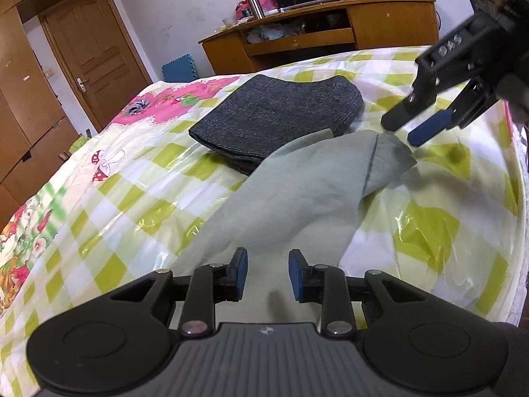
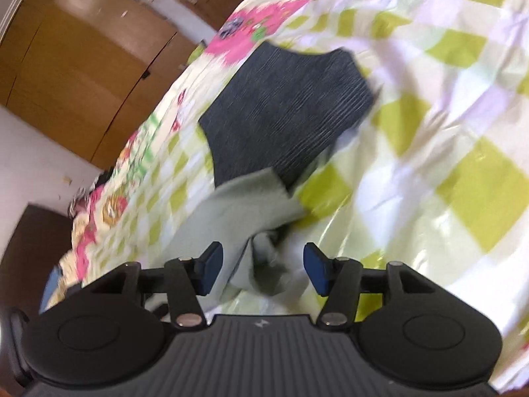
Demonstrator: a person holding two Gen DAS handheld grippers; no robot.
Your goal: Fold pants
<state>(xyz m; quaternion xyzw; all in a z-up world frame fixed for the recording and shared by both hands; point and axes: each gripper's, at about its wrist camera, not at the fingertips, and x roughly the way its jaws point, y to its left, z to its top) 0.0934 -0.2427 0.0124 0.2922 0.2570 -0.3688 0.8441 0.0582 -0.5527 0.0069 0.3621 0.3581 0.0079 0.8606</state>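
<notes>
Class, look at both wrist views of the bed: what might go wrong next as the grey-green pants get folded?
1. The grey-green pants overlap the folded dark garment; pulling them may drag that stack apart.
2. Both the left gripper and right gripper are open with no cloth pinched, so a fold could slump.
3. The glossy plastic-covered sheet may let fabric slide.

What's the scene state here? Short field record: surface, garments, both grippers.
surface: bed with green-checked sheet under clear plastic
pants: grey-green pants, long, partly folded, far end lapping the dark garment
other garment: dark grey folded garment, further back on the bed
left gripper: jaws apart over the near end of the pants, pads not pressing
right gripper: jaws apart above the far end, nothing gripped
blur: right wrist view smeared
</notes>
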